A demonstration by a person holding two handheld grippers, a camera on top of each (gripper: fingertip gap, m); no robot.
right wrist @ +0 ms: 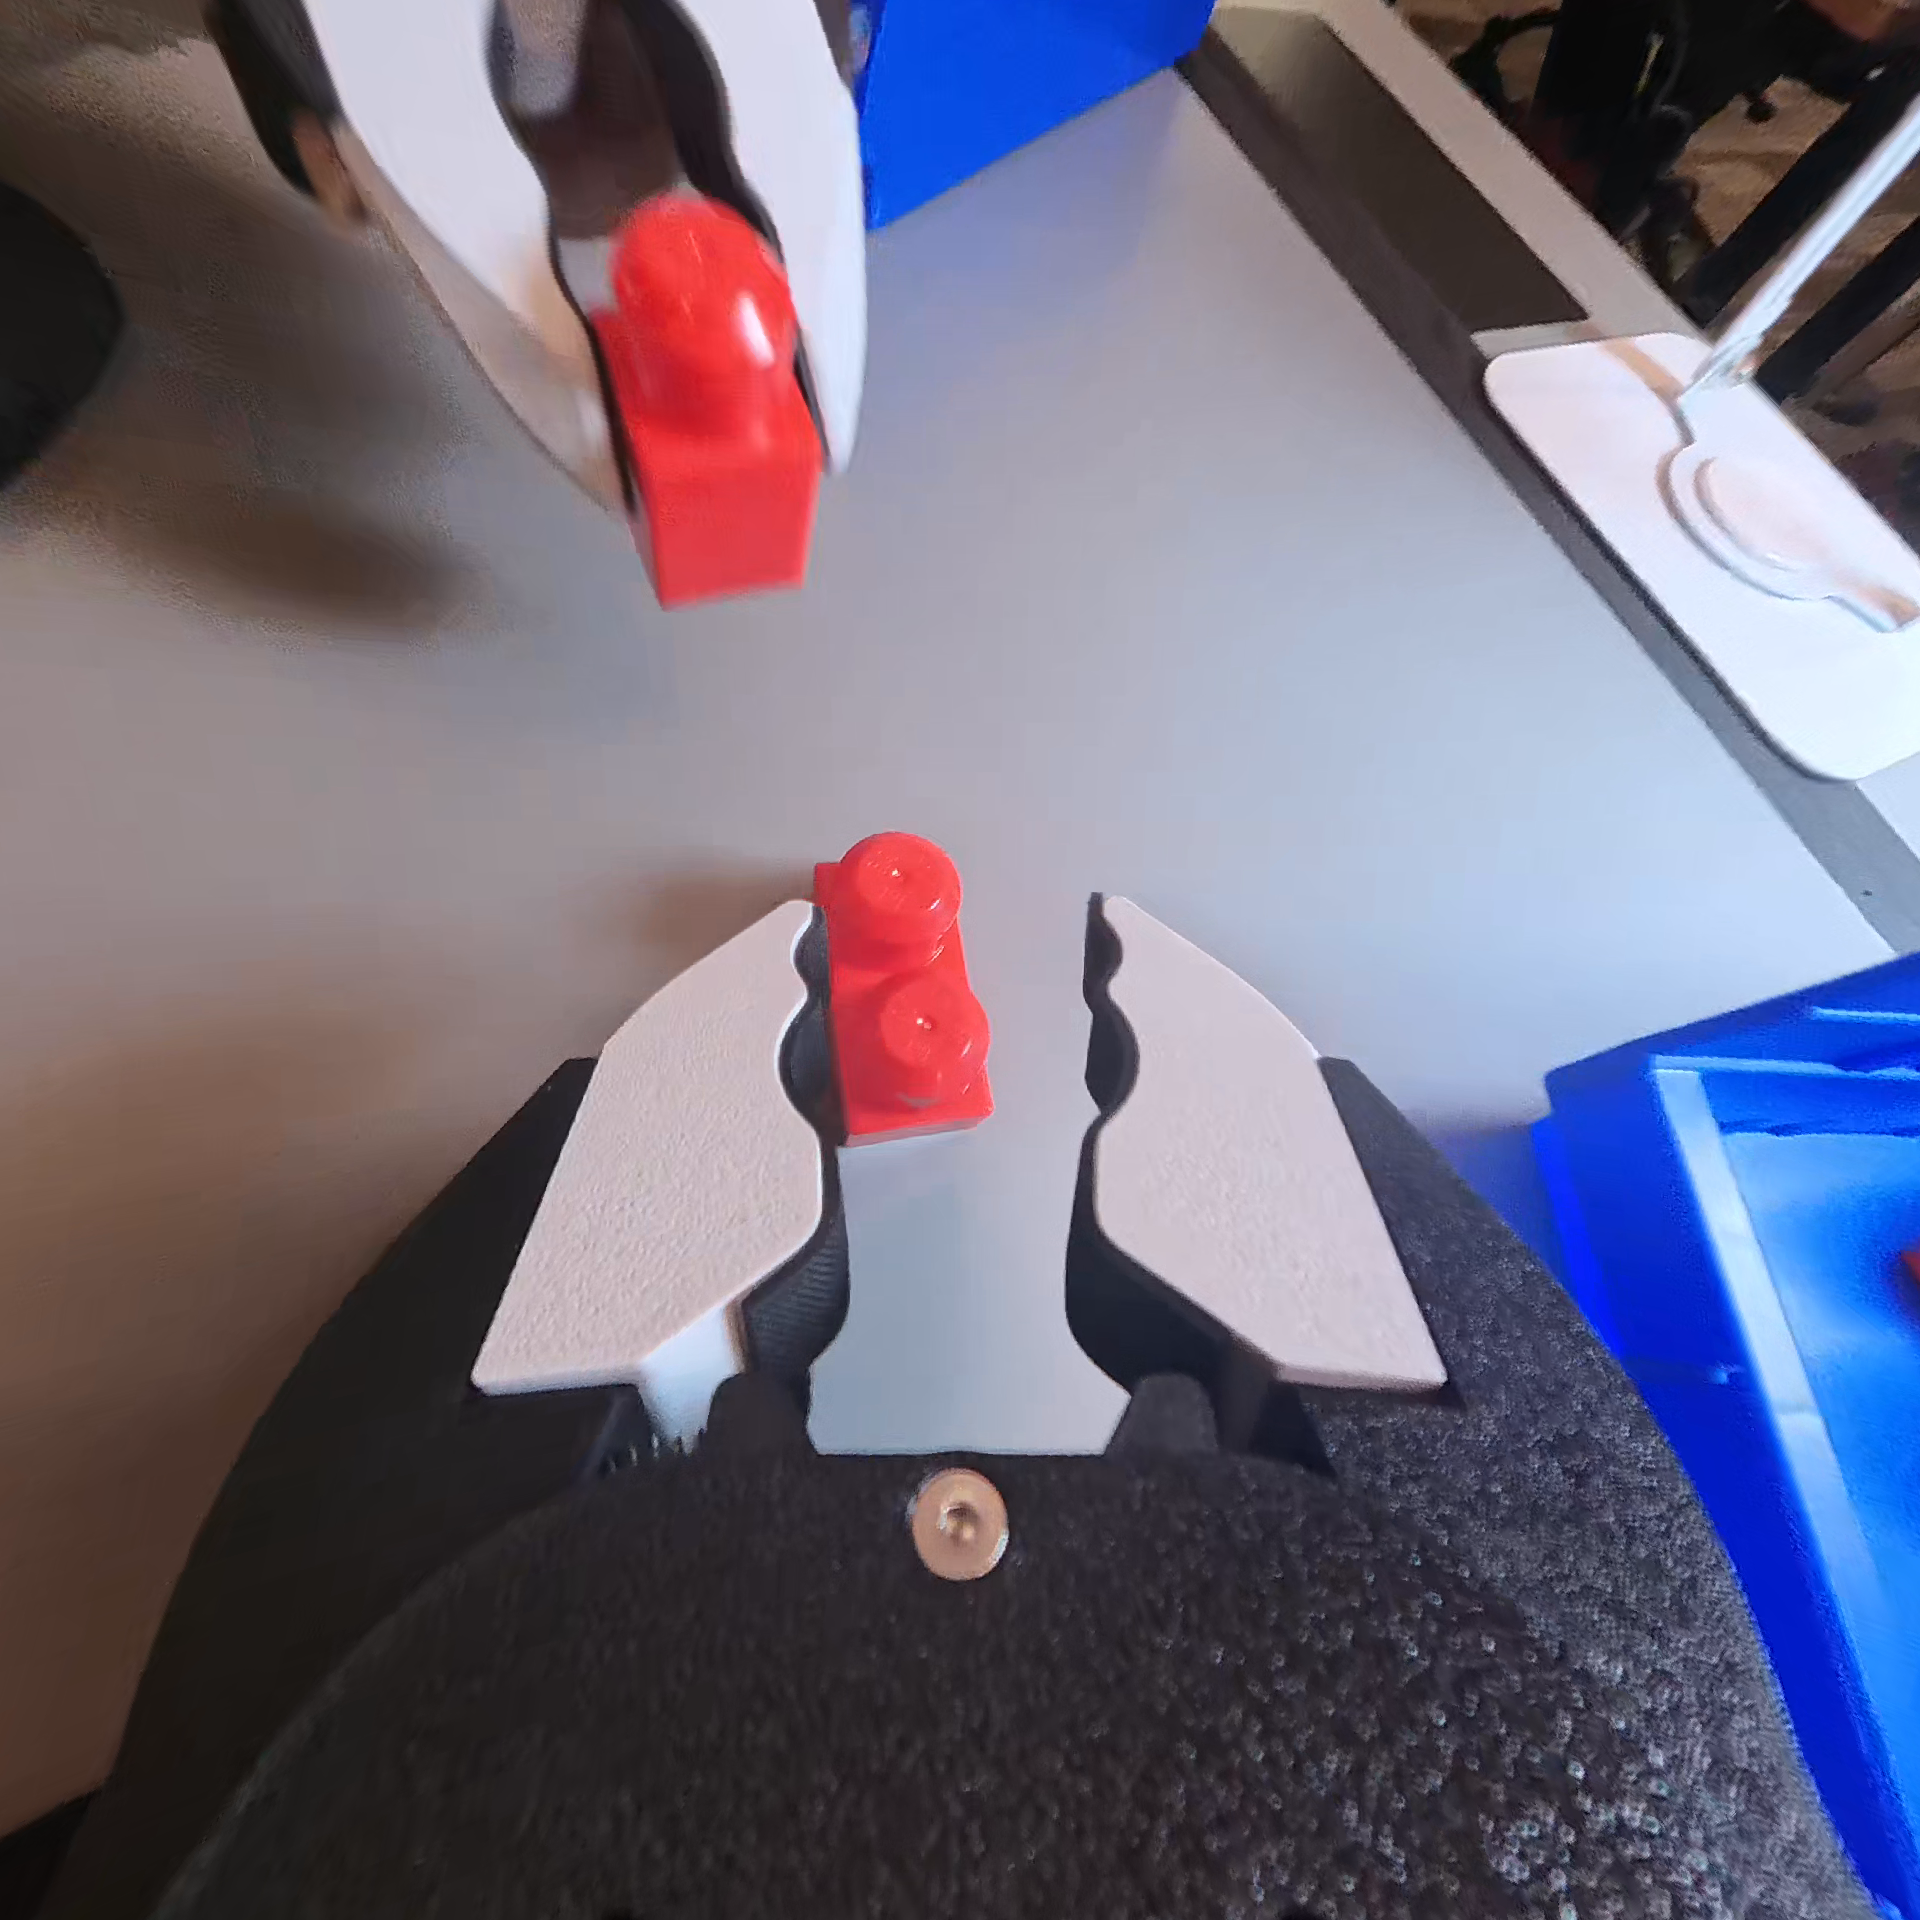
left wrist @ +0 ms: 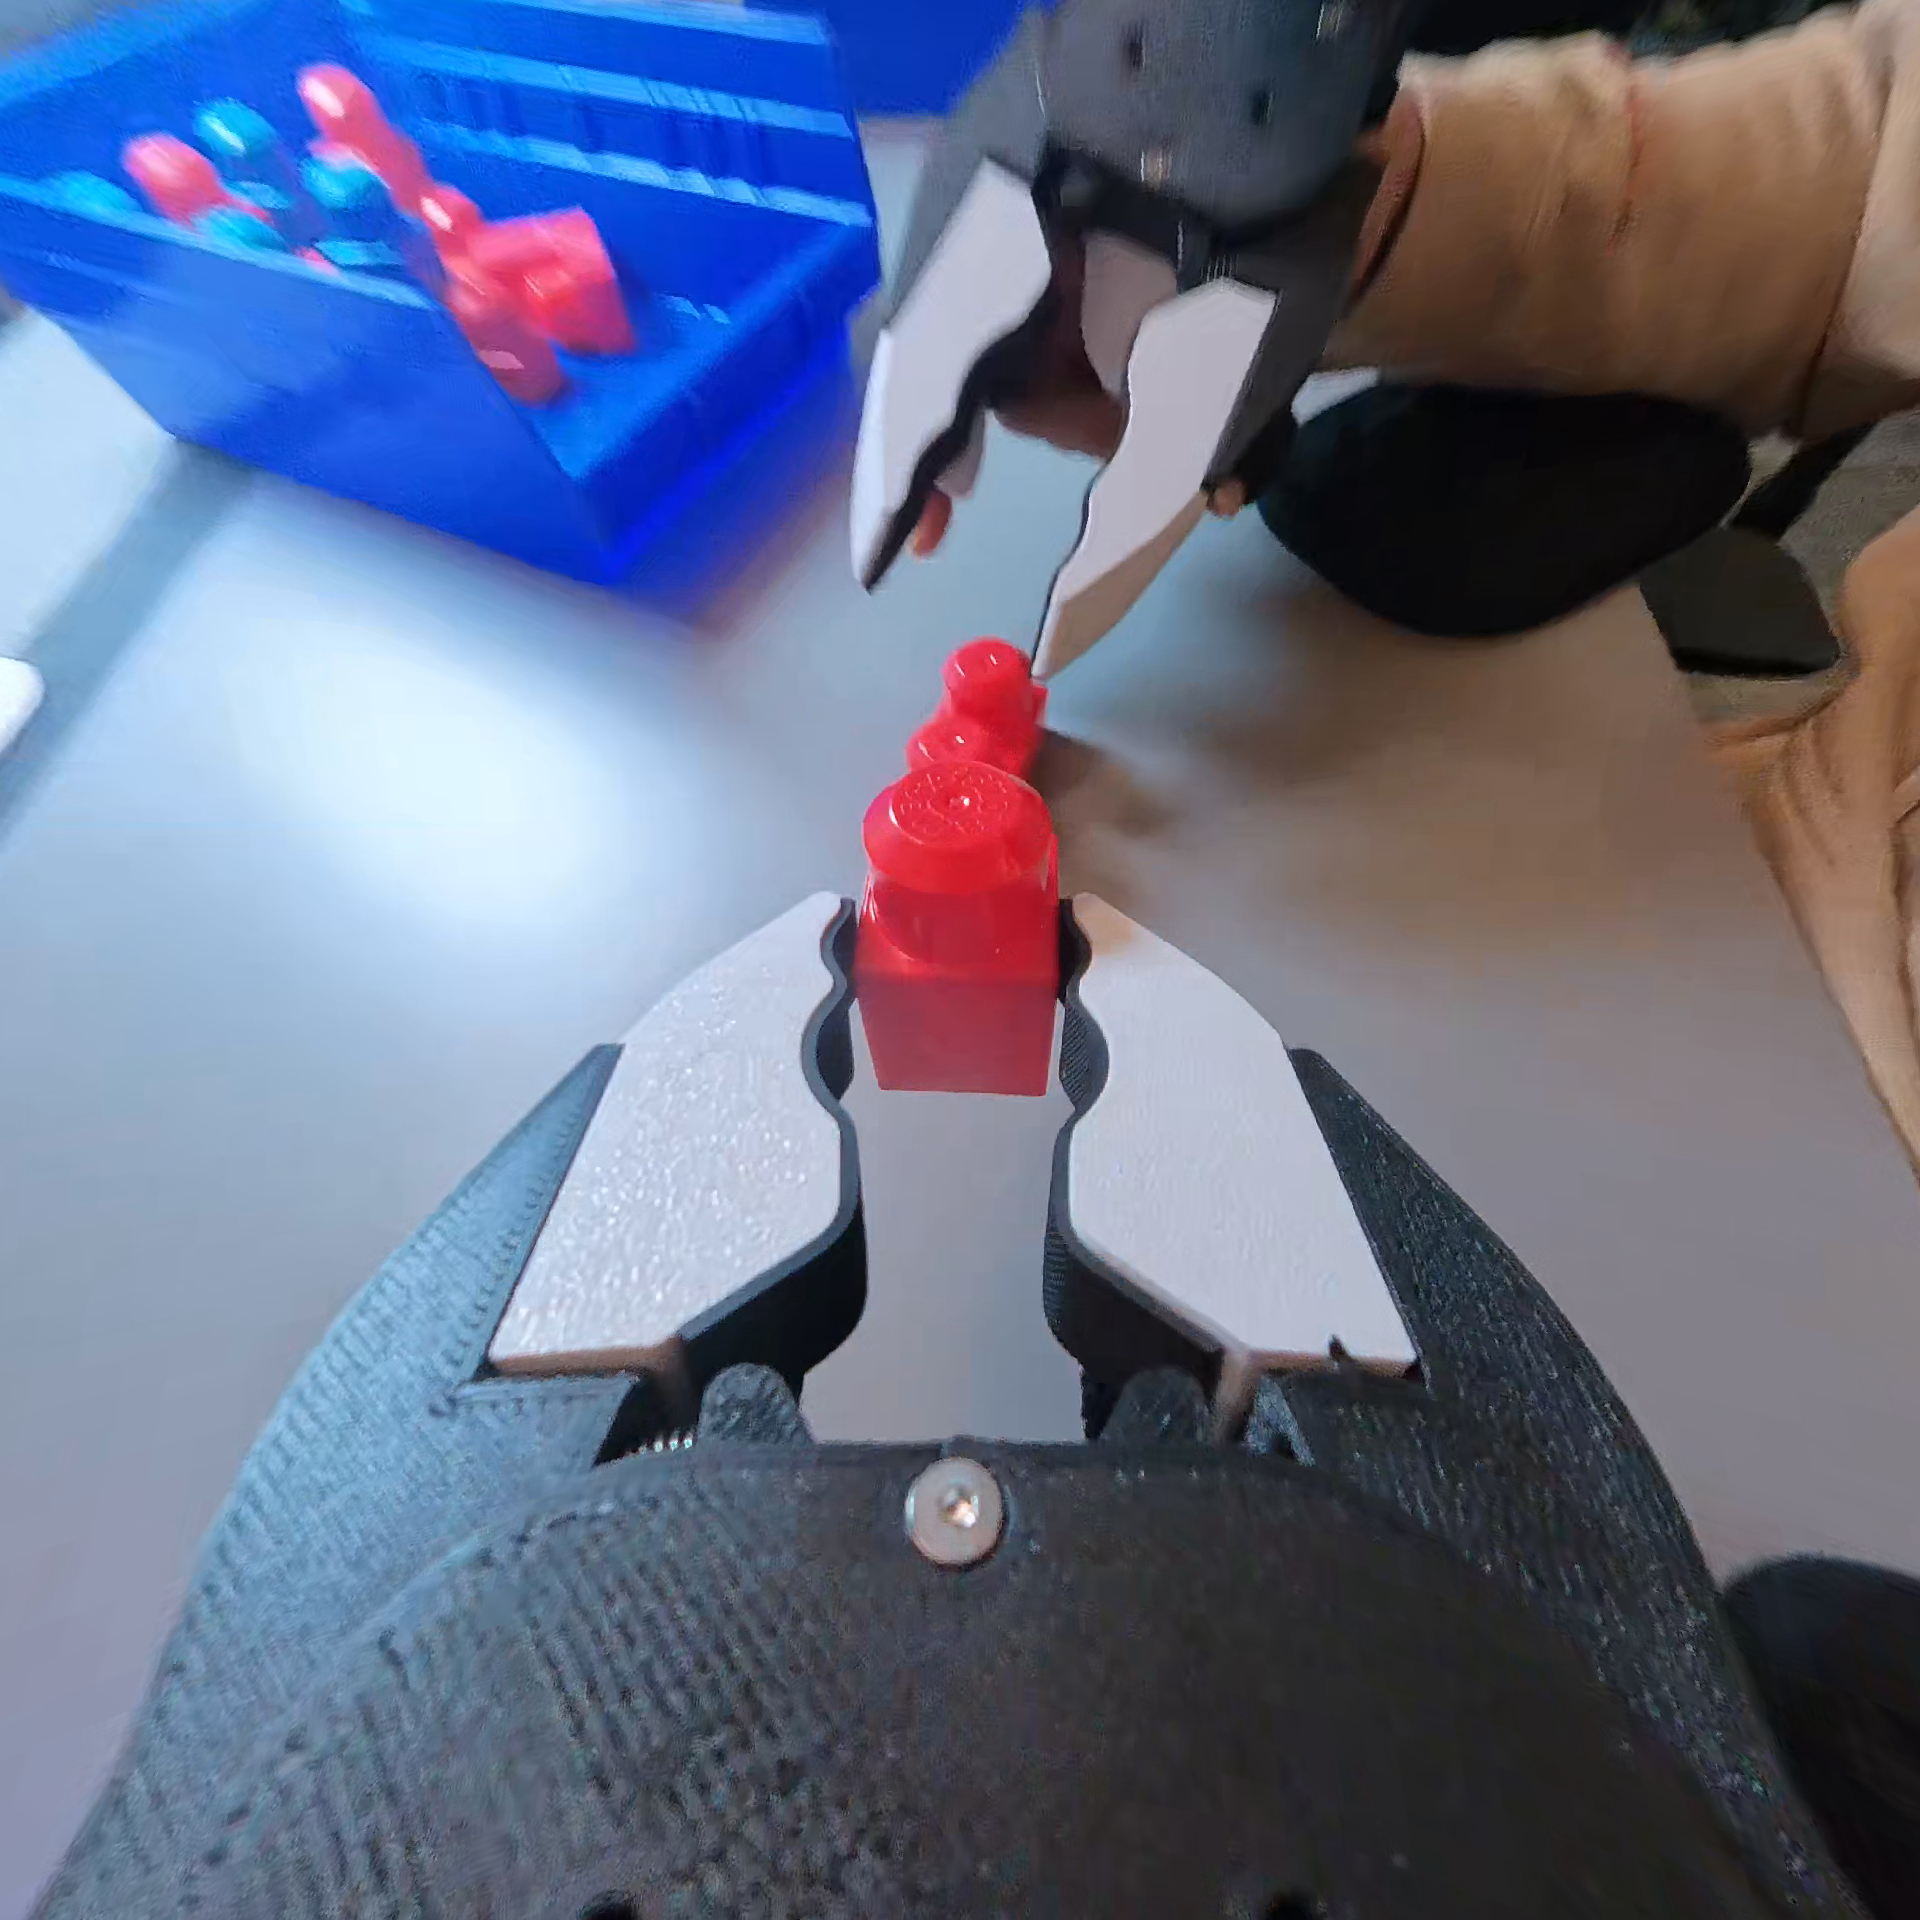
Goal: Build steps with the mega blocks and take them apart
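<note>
Left wrist view first: my left gripper [left wrist: 957,940] was clamped on a single-stud red block [left wrist: 956,966], one finger on each side, held above the grey table [left wrist: 364,831]. Beyond it a two-stud red block [left wrist: 982,717] sat on the table, and my right gripper [left wrist: 956,613] hung over it with its jaws apart, one fingertip touching the block's far end. A blue bin [left wrist: 436,416] farther left held blurred red and blue blocks [left wrist: 395,229]. Right wrist view next: my right gripper [right wrist: 951,914] was spread wide around the two-stud block [right wrist: 904,997], which lay against the left finger [right wrist: 675,1143] and clear of the right one. Across the table my left gripper [right wrist: 717,457] gripped the single block [right wrist: 717,468] off the surface. A white stand base [right wrist: 1714,540] lay at the right edge.
</note>
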